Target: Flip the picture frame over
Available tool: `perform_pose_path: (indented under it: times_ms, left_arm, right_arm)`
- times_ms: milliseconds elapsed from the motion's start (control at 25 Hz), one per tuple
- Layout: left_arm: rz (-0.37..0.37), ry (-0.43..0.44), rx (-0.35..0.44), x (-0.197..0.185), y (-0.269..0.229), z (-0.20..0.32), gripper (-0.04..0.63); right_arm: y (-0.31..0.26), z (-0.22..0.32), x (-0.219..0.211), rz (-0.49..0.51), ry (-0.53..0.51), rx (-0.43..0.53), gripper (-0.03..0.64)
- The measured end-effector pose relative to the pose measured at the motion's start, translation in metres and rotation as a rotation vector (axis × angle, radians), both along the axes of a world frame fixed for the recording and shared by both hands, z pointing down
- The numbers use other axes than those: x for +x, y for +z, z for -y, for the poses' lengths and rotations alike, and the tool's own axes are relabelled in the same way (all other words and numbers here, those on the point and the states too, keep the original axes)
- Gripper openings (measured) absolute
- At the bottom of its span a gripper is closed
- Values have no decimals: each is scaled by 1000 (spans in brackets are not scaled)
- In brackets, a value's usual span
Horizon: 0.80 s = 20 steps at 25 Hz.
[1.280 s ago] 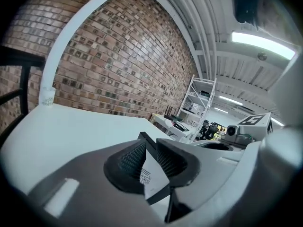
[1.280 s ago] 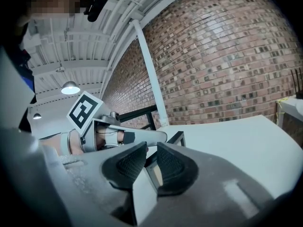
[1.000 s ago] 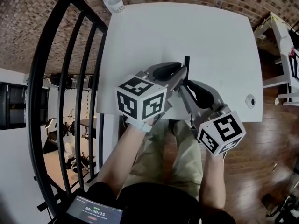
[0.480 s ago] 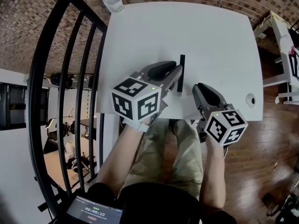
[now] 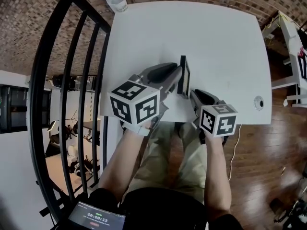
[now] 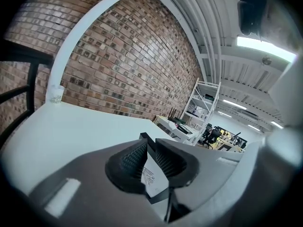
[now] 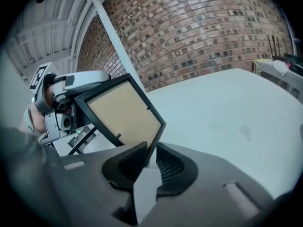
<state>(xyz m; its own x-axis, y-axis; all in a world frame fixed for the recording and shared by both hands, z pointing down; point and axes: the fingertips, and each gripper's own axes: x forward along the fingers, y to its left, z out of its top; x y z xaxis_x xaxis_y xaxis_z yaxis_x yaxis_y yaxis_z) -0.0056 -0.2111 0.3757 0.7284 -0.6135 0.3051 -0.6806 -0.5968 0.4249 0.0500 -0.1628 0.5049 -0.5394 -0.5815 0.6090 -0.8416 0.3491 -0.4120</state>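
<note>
A paper cup (image 5: 119,4) stands on the white table (image 5: 216,42).

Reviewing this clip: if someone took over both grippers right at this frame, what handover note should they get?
Left gripper: shut on one edge of the picture frame, holding it up on edge.
Right gripper: jaws look closed on the frame's lower corner, with the brown backing facing its camera.
Frame: roughly upright between the two grippers, over the near part of the white table.
Done: the frame is up off its face, about halfway through the flip.
To do: tip it down onto the other face, probably easing it with both grippers, then open them and back away.
</note>
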Motion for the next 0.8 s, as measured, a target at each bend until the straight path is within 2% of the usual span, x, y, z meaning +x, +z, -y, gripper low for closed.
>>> perform_pose_path:
  times_ms: [400, 520, 800]
  left_arm:
    - [-17, -20, -16, -16, 6, -3, 25]
    - [-50, -36, -37, -24, 12, -3, 12]
    - [-72, -97, -65, -49, 30, -3, 5]
  right_arm:
    - [14, 4, -10, -55, -33, -37, 51]
    - [17, 3, -11, -91, -49, -43, 34]
    - [16, 4, -9, -71, -54, -48, 35]
